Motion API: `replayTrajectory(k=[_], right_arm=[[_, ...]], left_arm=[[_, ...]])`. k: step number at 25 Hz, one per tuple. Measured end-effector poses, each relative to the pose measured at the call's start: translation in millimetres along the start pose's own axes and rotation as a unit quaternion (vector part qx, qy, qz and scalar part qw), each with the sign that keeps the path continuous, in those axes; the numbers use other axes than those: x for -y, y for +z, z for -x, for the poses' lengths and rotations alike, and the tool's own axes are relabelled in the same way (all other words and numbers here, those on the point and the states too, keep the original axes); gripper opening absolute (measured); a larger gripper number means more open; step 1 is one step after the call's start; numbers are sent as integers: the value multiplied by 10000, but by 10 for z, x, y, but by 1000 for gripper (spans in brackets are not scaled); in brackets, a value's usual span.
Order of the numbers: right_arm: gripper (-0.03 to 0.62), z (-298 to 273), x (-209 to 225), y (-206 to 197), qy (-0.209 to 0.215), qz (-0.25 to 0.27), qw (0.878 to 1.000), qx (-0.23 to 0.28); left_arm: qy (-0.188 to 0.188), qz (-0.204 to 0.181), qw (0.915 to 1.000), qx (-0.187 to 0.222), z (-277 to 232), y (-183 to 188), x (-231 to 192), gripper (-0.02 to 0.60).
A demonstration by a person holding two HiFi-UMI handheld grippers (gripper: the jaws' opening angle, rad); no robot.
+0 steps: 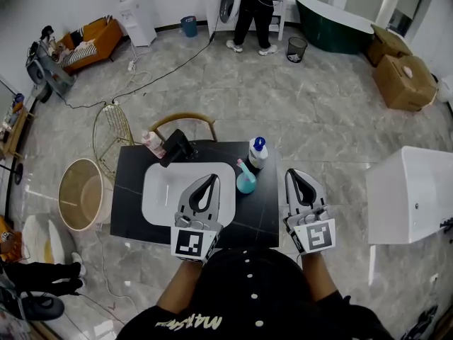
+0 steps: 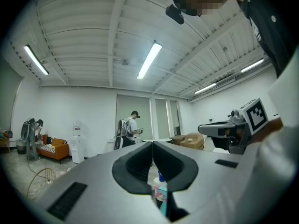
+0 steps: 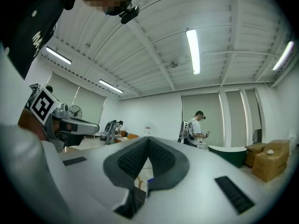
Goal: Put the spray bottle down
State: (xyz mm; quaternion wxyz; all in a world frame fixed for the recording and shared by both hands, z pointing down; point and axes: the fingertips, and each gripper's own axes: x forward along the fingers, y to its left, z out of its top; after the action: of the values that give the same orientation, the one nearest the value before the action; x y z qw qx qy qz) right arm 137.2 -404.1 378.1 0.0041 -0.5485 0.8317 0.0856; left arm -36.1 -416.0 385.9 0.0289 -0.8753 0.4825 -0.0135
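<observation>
Spray bottle: the teal spray bottle [image 1: 246,179] is standing upright on the black table [image 1: 127,218], at about 2 o'clock from the table's middle. Neither gripper is touching it.
Beside it: the right rim of the white basin [image 1: 152,211] is lying just at its 9 o'clock. A blue-capped bottle [image 1: 257,151] is standing just beside it at 1 o'clock.
Left gripper: we are holding the left gripper [image 1: 212,179] level over the basin's right part, at 9 o'clock of the spray bottle, near it but apart.
Left jaws: in the left gripper view the left gripper [image 2: 152,146] is showing its two pads pressed together tip to tip, with nothing gripped. The spray bottle [image 2: 163,192] is showing only through the gap lower down.
Right gripper: we are holding the right gripper [image 1: 294,174] at 3 o'clock of the spray bottle, past the table's right edge and well clear of the bottle.
Right jaws: in its own view the right gripper [image 3: 147,140] is fully closed, its ribbed pads meeting, and it is holding nothing.
Table's far edge: a pink bottle [image 1: 151,143] and a black object [image 1: 177,147] are sitting at about 11 o'clock from the basin.
Further out: a chair [image 1: 185,122] is standing at 12 o'clock behind the table, and a round bin [image 1: 81,193] at its 9 o'clock.
</observation>
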Motion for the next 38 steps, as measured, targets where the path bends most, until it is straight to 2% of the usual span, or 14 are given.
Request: replayTrajectory(k=[4, 10, 14, 22, 28, 38], right_arm=[[-5, -32, -27, -7, -6, -132, 9999, -87], [-5, -42, 6, -17, 23, -67, 10000, -66], [-5, -38, -1, -15, 60, -88, 9999, -24], [-5, -7, 34, -34, 40, -21, 9999, -91], [-5, 6, 28, -9, 119, -23, 9999, 54], [-5, 14, 23, -10, 107, -28, 9999, -24]], left_arm=[[15, 9, 10000, -33, 8, -27, -8, 17], [35, 70, 9998, -172, -16, -30, 10, 17], [7, 83, 9999, -90, -22, -18, 29, 17], [78, 55, 9997, -235, -18, -13, 46, 17], [17, 63, 9998, -188, -6, -62, 111, 17], [50, 44, 9996, -261, 3, -57, 134, 17]])
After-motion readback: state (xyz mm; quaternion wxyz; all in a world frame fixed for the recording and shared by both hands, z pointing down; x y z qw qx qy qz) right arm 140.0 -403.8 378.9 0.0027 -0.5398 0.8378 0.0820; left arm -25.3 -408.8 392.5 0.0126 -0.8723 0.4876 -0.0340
